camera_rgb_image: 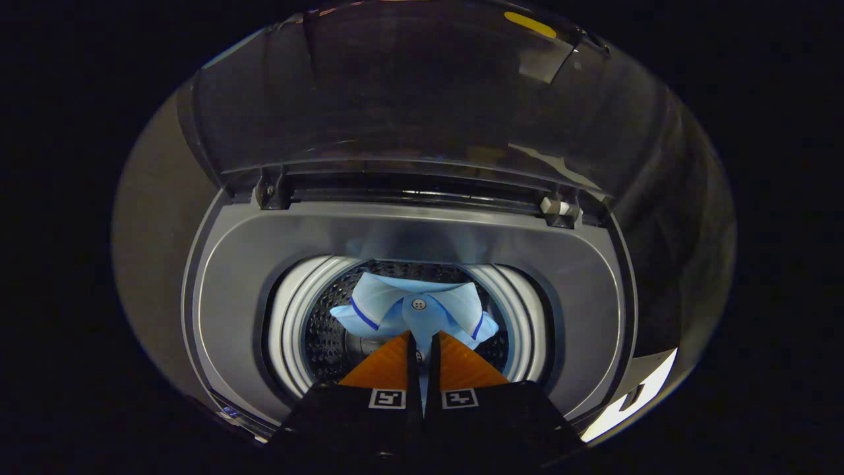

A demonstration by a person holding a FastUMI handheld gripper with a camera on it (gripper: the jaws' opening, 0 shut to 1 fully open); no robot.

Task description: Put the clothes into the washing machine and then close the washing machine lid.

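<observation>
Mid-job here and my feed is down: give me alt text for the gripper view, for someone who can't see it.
The tool is shut on a light blue shirt, holding it by the collar over the open drum of a top-loading washing machine. The two orange fingers pinch the fabric between them. The machine's lid stands raised beyond the drum.

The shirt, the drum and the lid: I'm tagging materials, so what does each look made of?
Shirt, pinched in the shut gripper: light blue woven cloth, matte, soft folds, one button. Drum: likely steel, shiny and perforated. Lid, raised: seemingly tinted glass or plastic, glossy with reflections.
</observation>
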